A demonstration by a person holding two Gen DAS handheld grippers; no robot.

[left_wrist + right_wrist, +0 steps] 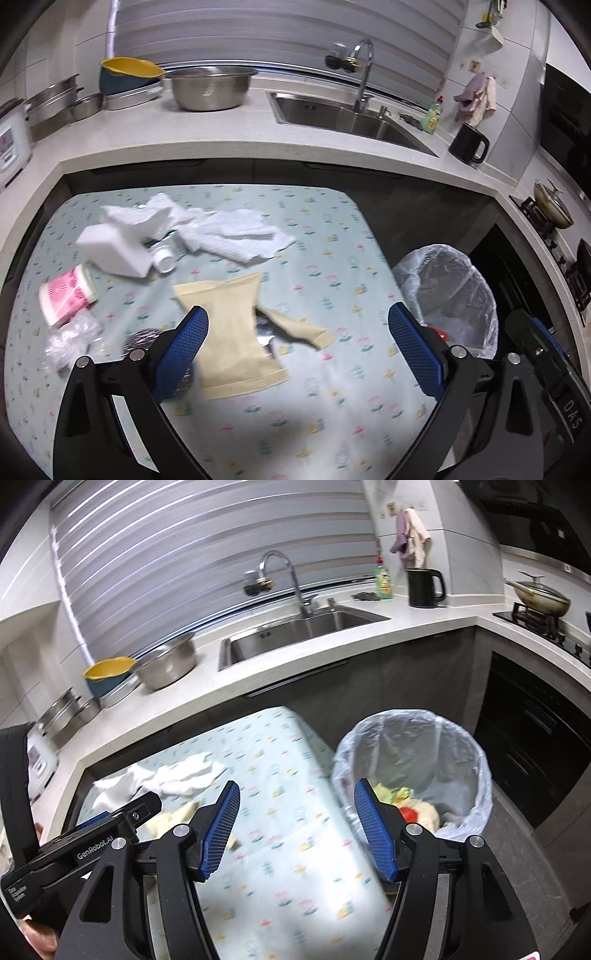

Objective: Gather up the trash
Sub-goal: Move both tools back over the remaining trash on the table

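Note:
A beige torn paper pouch (pixel 236 332) lies on the patterned tablecloth (pixel 314 266), just ahead of my open, empty left gripper (pixel 297 325). Further back lie crumpled white paper towels (pixel 229 232), a white box (pixel 110 251), a small white cap (pixel 164 258), a pink-and-white packet (pixel 66 295) and crumpled clear plastic (pixel 70 339). A bin lined with a clear bag (pixel 413 771) stands right of the table and holds yellow and red scraps (pixel 406 808). My right gripper (pixel 295 801) is open and empty above the table's right edge, next to the bin.
A counter (pixel 221 129) wraps behind the table with steel bowls (pixel 210 88), a sink (pixel 347 114), a black kettle (pixel 469 144) and a rice cooker (pixel 11 144). A stove with a pan (pixel 543 598) is at the right. The left gripper's body (pixel 74 853) sits close left of the right one.

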